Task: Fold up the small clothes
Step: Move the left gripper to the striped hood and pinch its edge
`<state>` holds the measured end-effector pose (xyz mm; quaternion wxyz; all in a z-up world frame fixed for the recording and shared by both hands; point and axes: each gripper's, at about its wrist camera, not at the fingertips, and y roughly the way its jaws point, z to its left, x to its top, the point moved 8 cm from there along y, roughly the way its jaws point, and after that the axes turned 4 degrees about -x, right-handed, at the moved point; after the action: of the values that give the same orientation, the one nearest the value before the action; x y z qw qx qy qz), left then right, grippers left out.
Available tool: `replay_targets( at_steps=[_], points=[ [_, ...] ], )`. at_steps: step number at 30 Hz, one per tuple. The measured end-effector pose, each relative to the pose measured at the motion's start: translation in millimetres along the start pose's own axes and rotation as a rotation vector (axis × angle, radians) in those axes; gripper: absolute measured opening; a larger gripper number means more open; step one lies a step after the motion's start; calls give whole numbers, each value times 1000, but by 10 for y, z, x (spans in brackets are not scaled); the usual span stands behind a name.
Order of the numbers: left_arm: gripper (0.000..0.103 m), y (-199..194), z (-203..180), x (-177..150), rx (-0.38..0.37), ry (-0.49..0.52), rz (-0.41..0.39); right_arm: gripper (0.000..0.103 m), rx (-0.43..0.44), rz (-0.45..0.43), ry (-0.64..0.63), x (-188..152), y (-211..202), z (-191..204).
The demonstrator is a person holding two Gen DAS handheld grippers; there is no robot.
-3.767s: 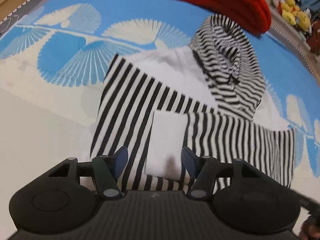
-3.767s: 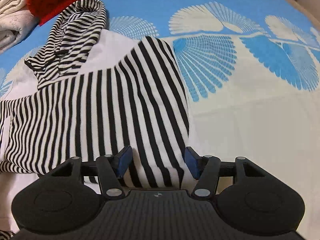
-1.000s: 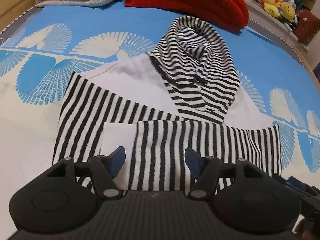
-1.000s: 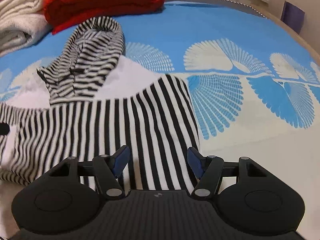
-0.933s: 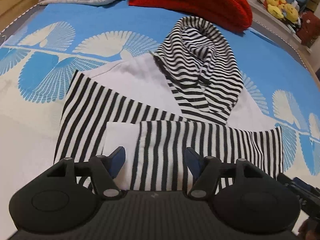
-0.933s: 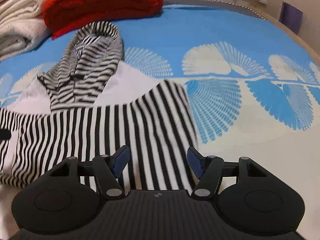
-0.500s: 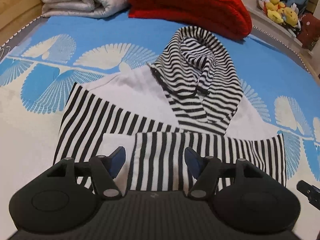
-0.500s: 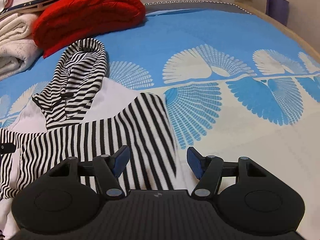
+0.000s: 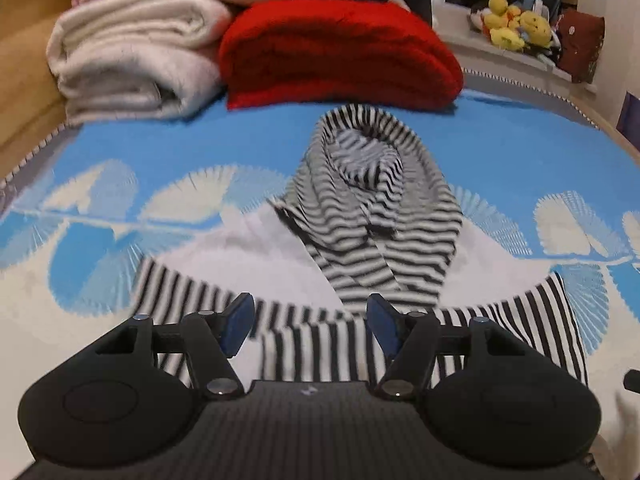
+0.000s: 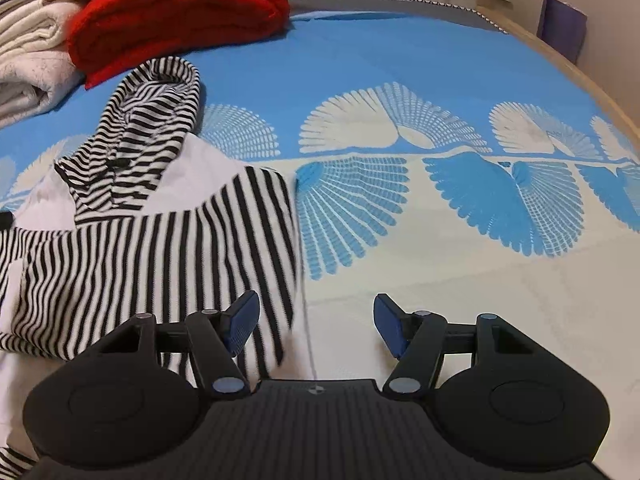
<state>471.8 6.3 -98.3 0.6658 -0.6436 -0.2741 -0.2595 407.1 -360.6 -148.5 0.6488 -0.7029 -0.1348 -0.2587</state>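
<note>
Big blue fan-print bedspread (image 10: 400, 60) under everything. The striped hoodie (image 9: 372, 220) lies flat on it, sleeves folded in, hood toward the red blanket (image 9: 340, 52). Left gripper (image 9: 310, 320) hangs spread over the hoodie's near edge, pinching nothing; right gripper (image 10: 316, 322) spread too, empty, at the hoodie's right edge.

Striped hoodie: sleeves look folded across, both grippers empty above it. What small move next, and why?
Probably lower the right gripper onto the near right edge of the striped hoodie and pinch it. Both sleeves already lie across the body, the hood still sticks out flat at the far end, and the left gripper hangs open over the near hem, so a lengthwise fold toward the hood seems due.
</note>
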Motion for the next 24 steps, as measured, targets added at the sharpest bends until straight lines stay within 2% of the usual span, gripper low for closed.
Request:
replay_targets(
  at_steps=[2,4,6,9,11,14,19,22,23,24],
  points=[
    [64,13,56,83,-7,-14,-12,65,-2,6,5,13,21,-39],
    [57,81,92,216,-15,-26,-18,65,-6,8,16,35,35,-72],
    [44,205,90,398,-36,-31,-26,65,-9,11,22,53,50,-89],
    [25,484,-12,739,-48,43,-53,65,-21,16,10,64,83,-81],
    [23,739,-110,953,-51,96,-60,65,-45,17,-13,64,122,-63],
    [23,1220,-230,1234,-63,142,-40,65,-69,28,-48,43,196,-17],
    [26,2142,-356,1726,-11,286,-52,65,-61,54,-111,-28,292,159],
    [41,2642,-345,2069,36,316,-67,65,-52,67,-141,-70,340,246],
    [53,2787,-330,2164,48,318,-66,66,-48,72,-149,-82,354,262],
    [61,2939,-330,2240,62,336,-61,66,-44,76,-156,-92,372,269]
  ],
)
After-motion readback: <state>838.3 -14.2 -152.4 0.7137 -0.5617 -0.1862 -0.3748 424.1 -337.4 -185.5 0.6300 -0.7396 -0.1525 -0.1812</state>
